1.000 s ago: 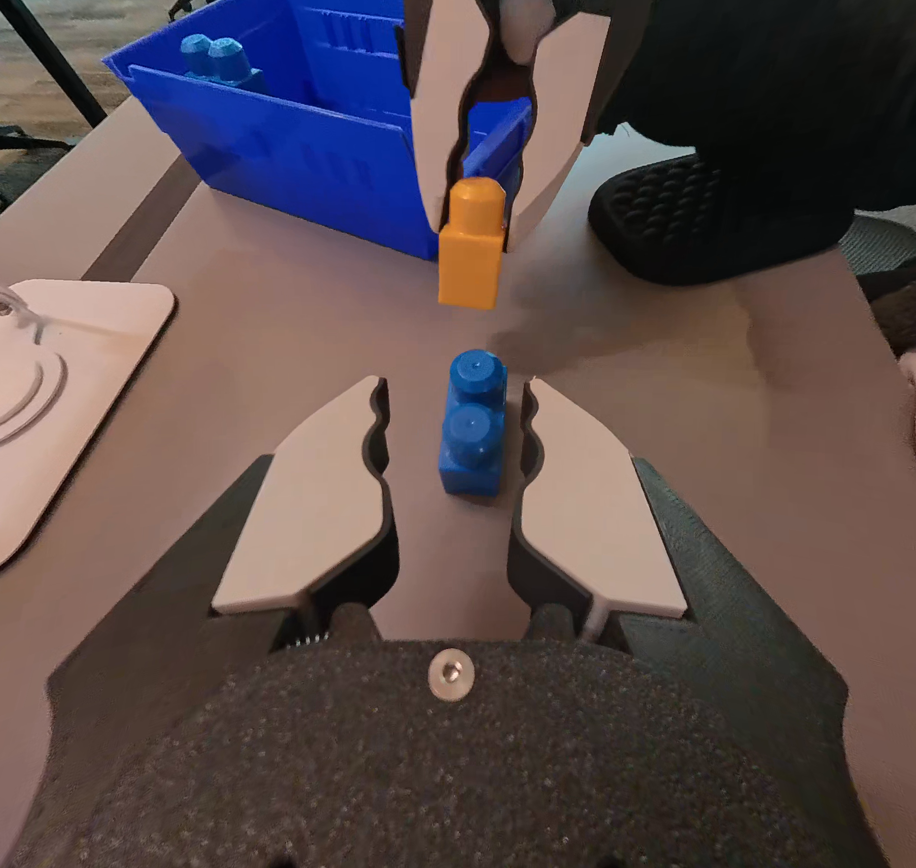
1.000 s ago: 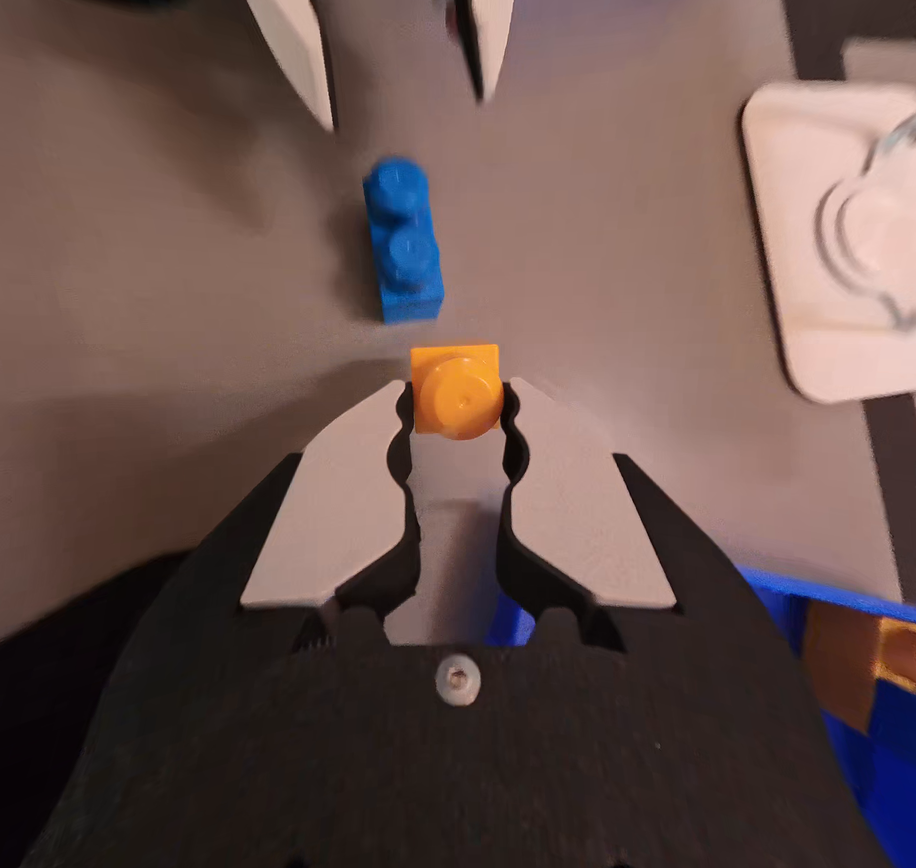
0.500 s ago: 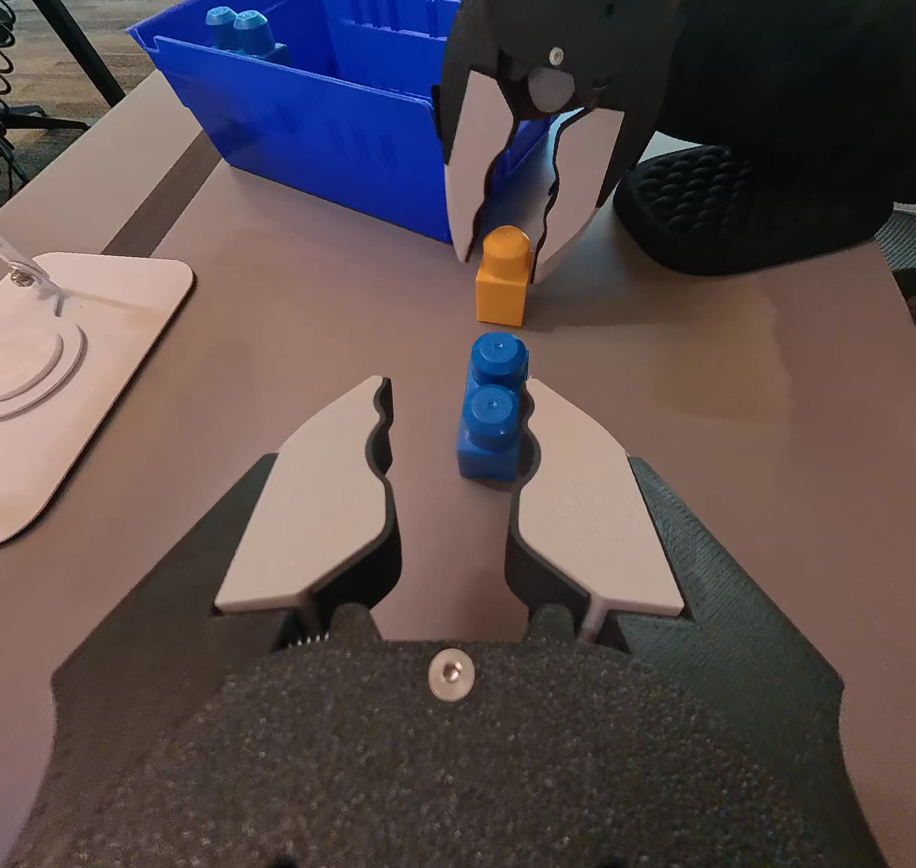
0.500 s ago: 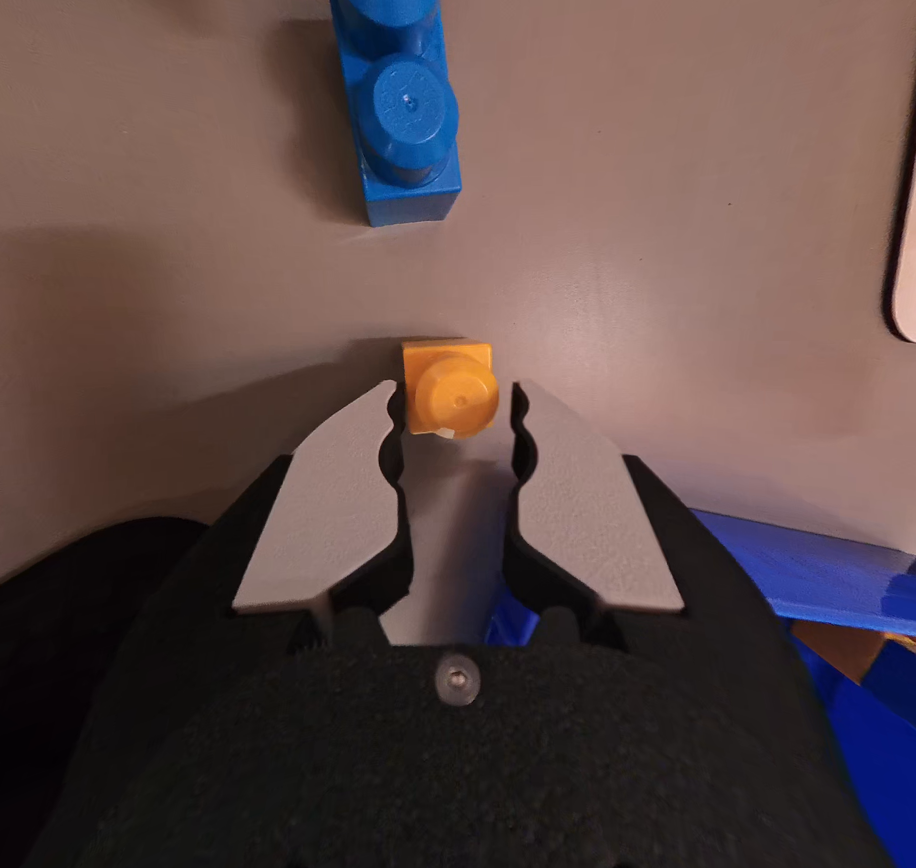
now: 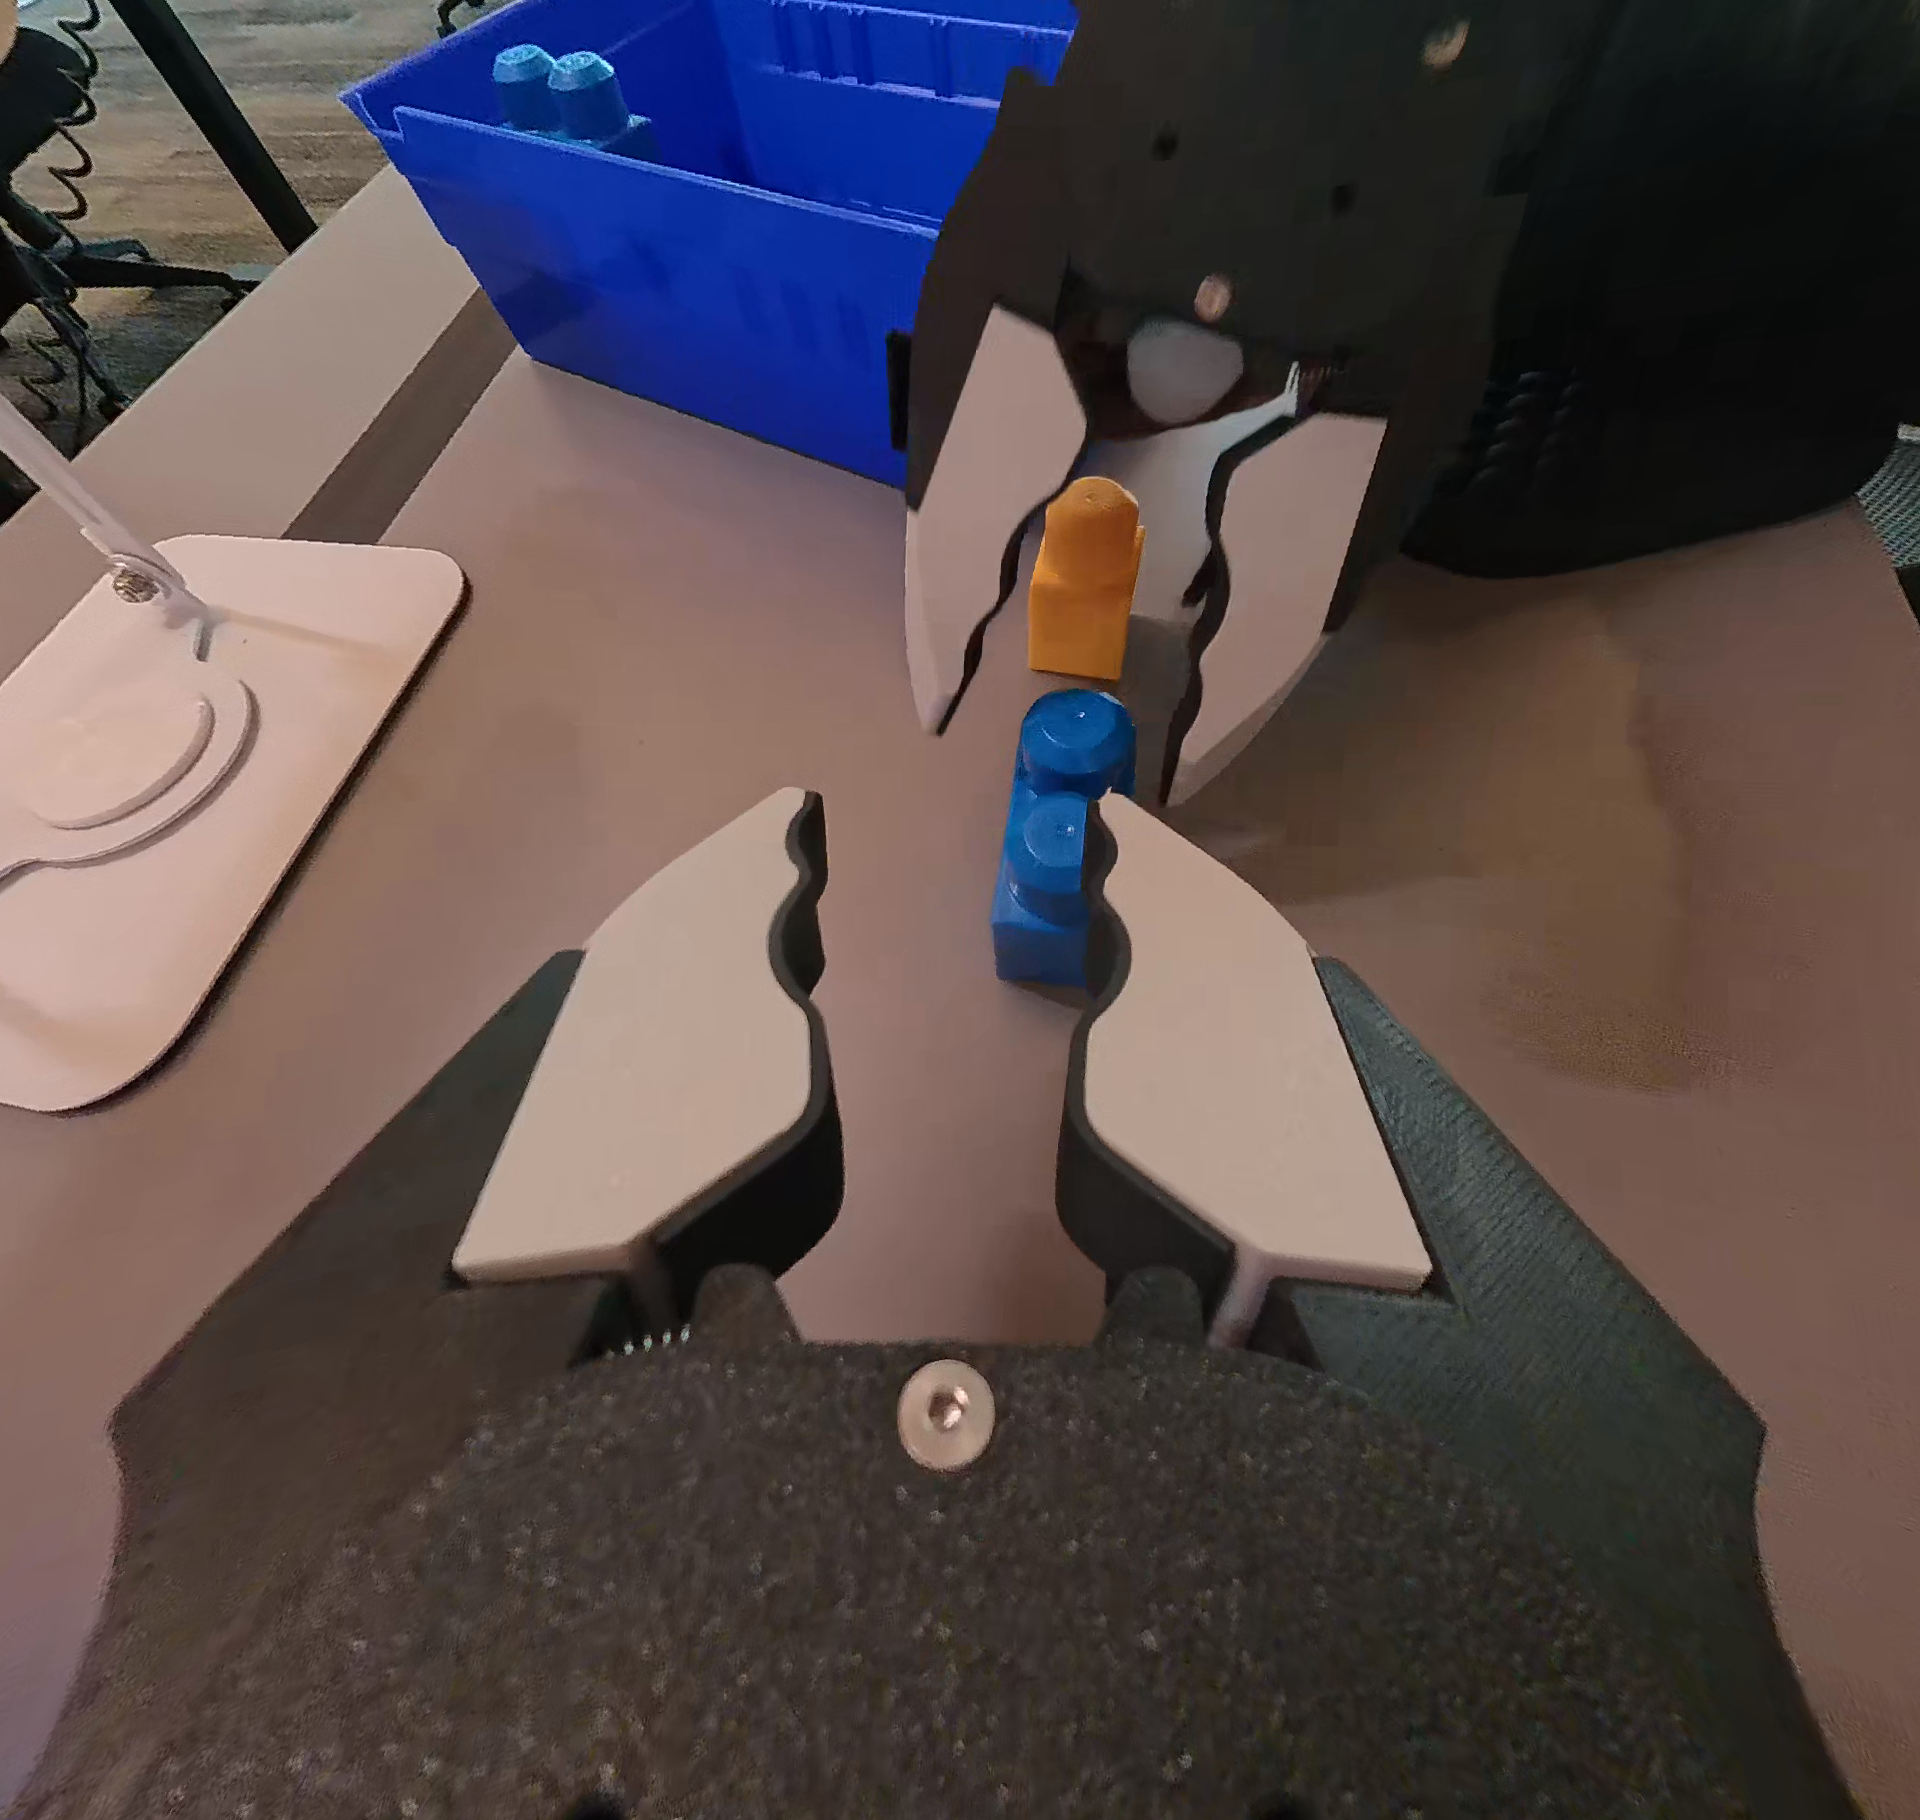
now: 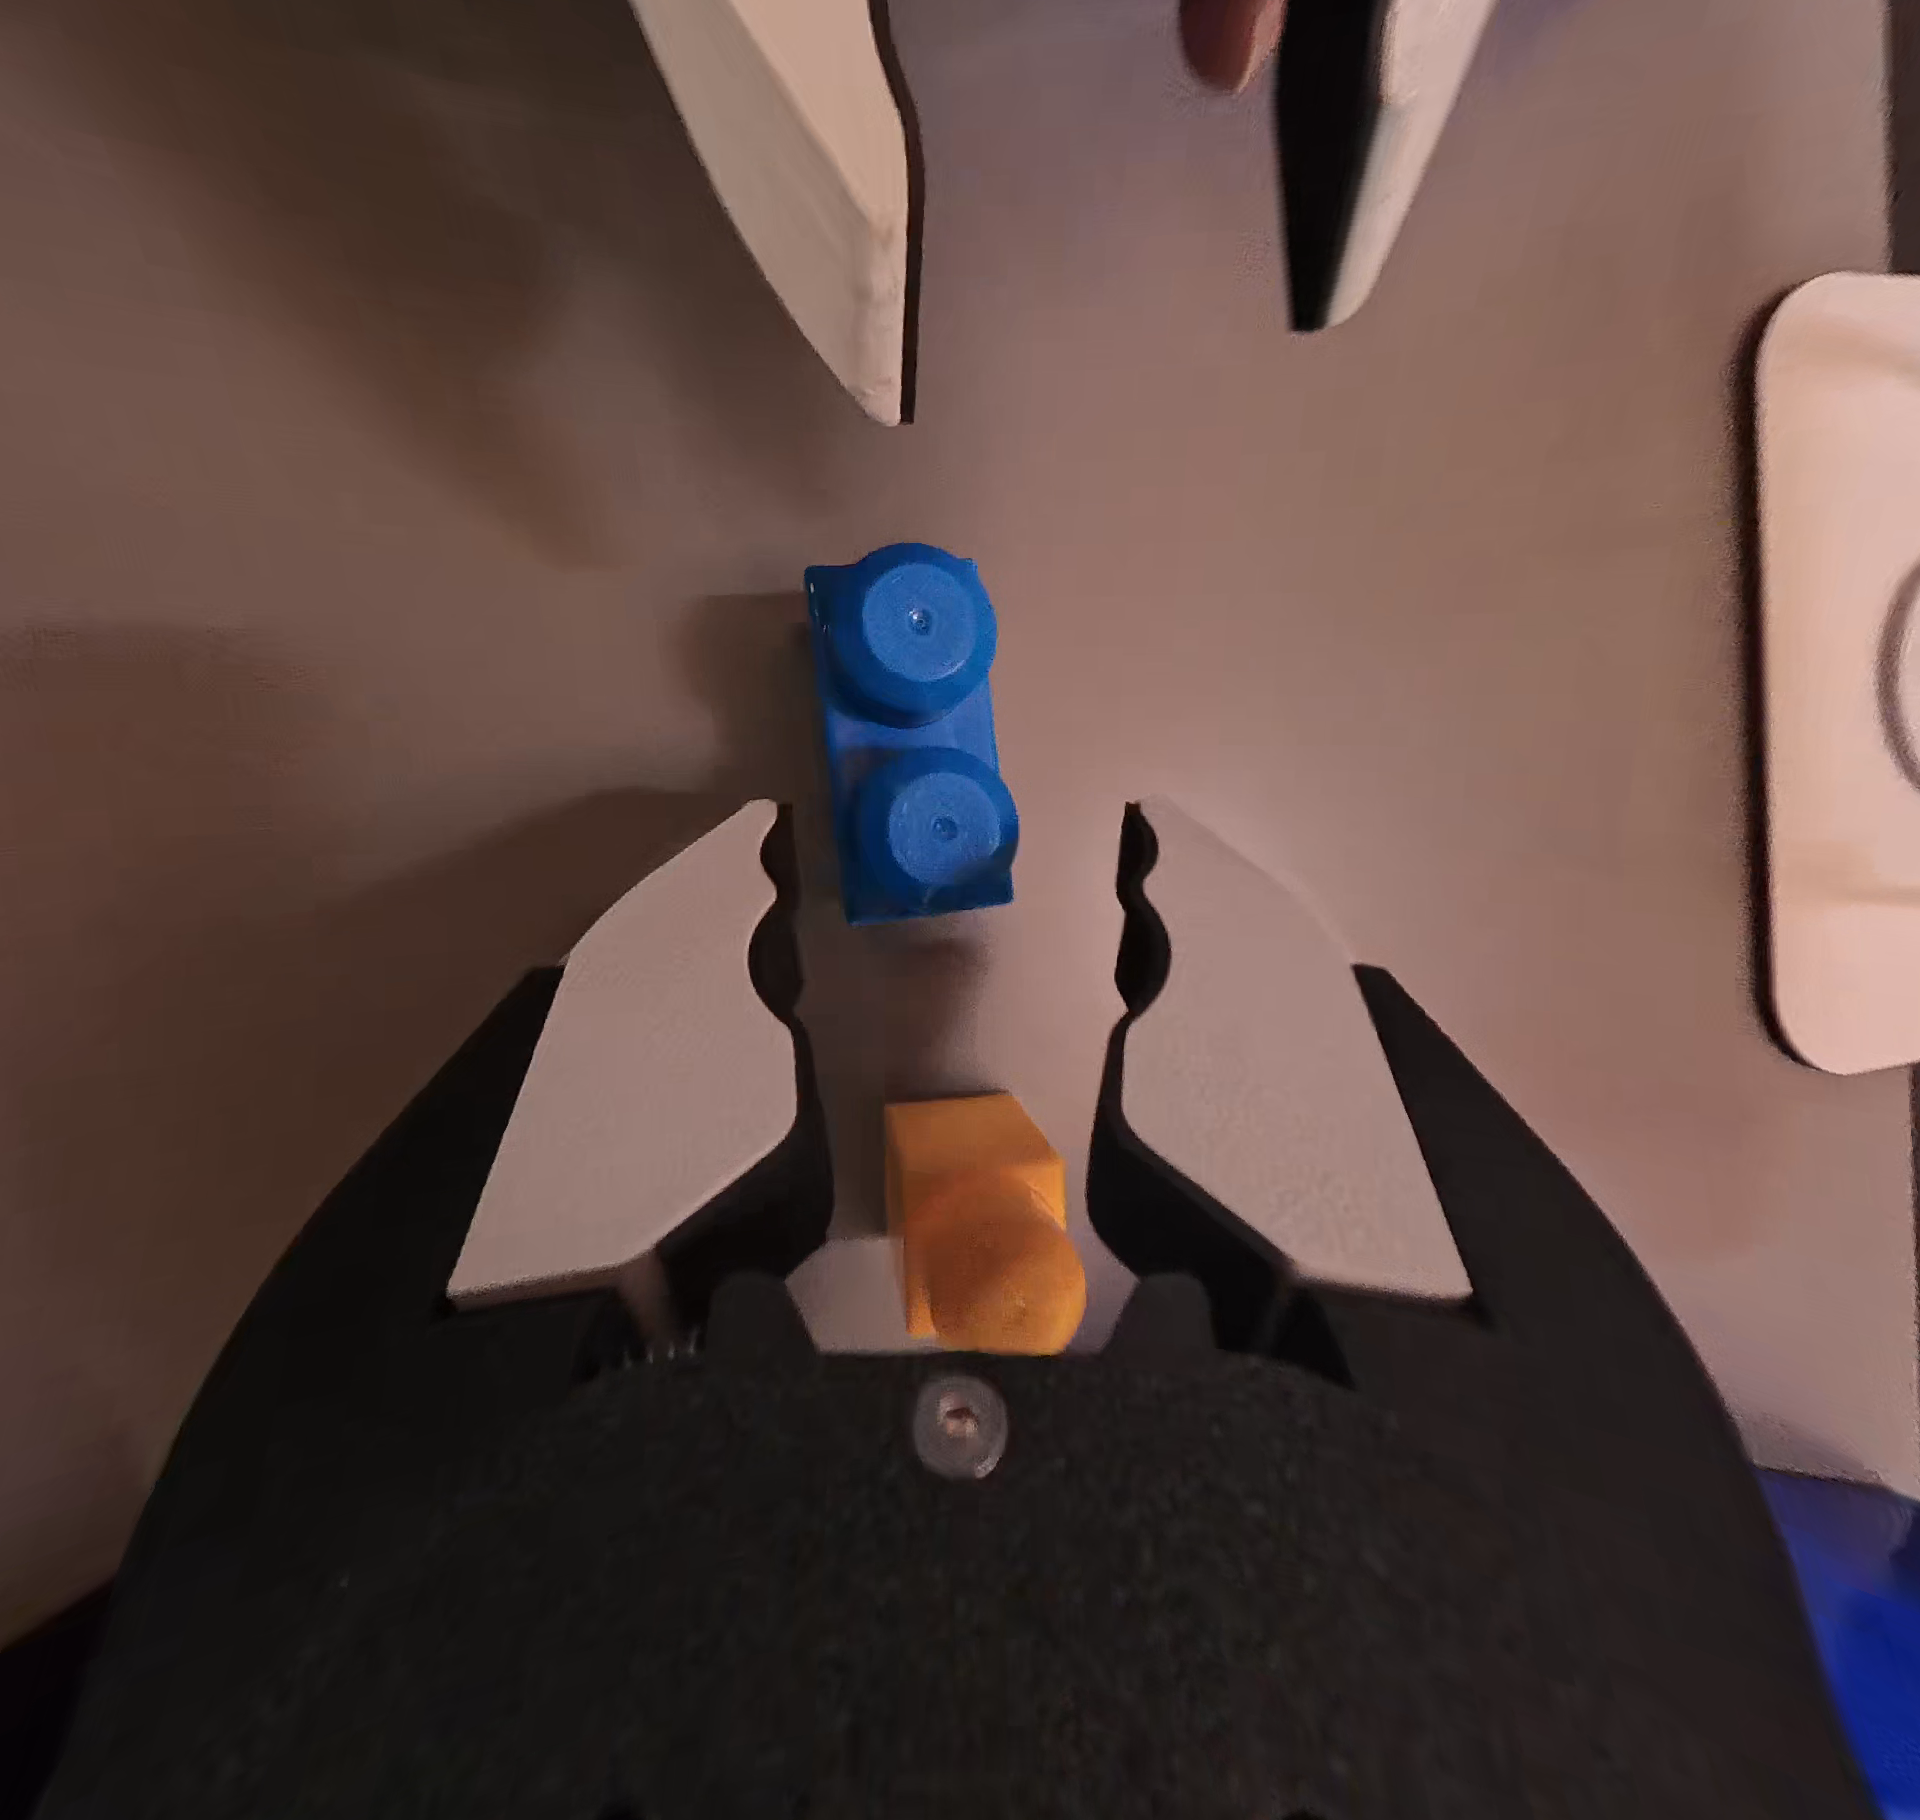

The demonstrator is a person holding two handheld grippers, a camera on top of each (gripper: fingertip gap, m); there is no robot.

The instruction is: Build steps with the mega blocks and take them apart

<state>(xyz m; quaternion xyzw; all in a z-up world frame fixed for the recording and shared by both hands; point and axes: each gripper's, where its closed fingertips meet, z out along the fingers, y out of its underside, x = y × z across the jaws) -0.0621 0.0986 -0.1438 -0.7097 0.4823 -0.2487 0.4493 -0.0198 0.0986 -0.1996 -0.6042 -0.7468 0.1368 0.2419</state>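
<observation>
A blue two-stud block (image 5: 1055,856) stands on the brown table, with a small orange one-stud block (image 5: 1081,586) just beyond it, both upright. My left gripper (image 5: 956,814) is open and empty; the blue block sits against the inside of its right finger. My right gripper (image 5: 1055,752) comes from the far side, open, with the orange block between its fingers and untouched. In the right wrist view the right gripper (image 6: 951,814) has its tips either side of the blue block's (image 6: 914,731) near end, the orange block (image 6: 977,1220) sits deep between its fingers, and the left gripper (image 6: 1101,362) is opposite.
A blue bin (image 5: 675,264) stands at the back and holds another blue block (image 5: 561,97); its corner shows in the right wrist view (image 6: 1849,1614). A white stand base (image 5: 187,752) lies at the left, also seen in the right wrist view (image 6: 1849,679). A black padded object (image 5: 1662,471) lies behind the right gripper. Spacing between my two grippers at the tips: around 7 cm.
My right gripper set the orange block down, let go, opened wider and slid forward over it toward the blue block. My left gripper shifted so the blue block lies against its right finger.
</observation>
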